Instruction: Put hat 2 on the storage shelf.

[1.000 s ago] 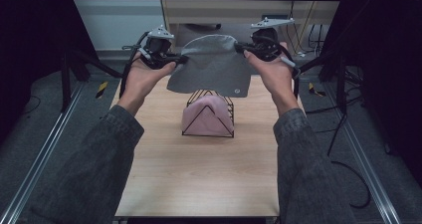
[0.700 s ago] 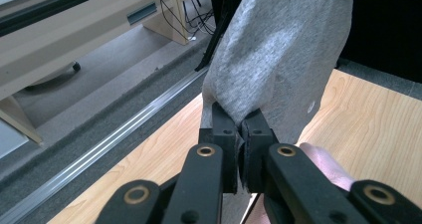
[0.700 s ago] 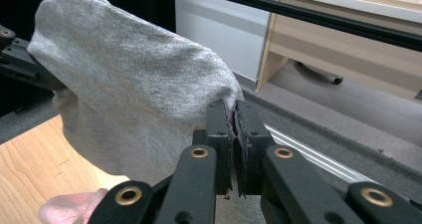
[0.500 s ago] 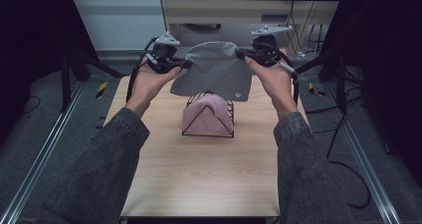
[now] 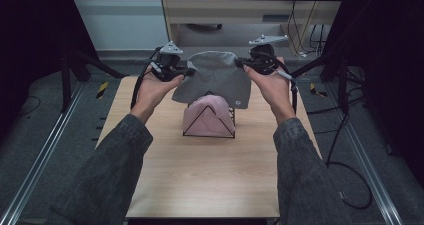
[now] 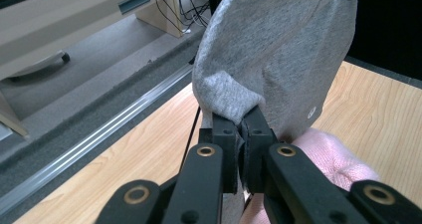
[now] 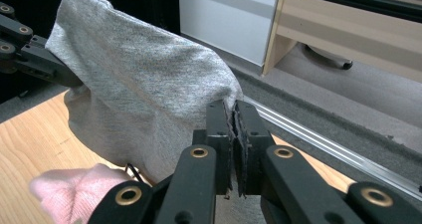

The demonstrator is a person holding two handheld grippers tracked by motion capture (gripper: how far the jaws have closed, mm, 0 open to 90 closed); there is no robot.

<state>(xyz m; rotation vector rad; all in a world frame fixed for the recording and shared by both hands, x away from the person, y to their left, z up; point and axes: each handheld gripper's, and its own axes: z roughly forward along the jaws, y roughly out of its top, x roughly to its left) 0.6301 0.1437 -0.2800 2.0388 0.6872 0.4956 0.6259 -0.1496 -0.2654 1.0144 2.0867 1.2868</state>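
Holding the grey cloth (image 5: 216, 77) up between both claws, I have it stretched above the far half of the desk (image 5: 210, 175), clear of the wood. My left claw (image 5: 189, 72) is clamped on the cloth's left edge; in the left gripper view a folded hem of the grey fabric (image 6: 278, 59) is pinched between the two black jaws, which stand almost together. My right claw (image 5: 241, 62) grips the opposite edge, and in the right gripper view its jaws are pressed nearly closed on a thin fold of the cloth (image 7: 144, 99), with the left claw (image 7: 74, 79) seen farther off at the fabric's other side. The cloth hangs down in a loose curve, its lower edge drooping over the top of a black wire rack (image 5: 209, 134) standing at the desk's middle. A pink cloth (image 5: 207, 116) is draped over that rack, directly beneath the grey one; whether the two fabrics touch I cannot tell
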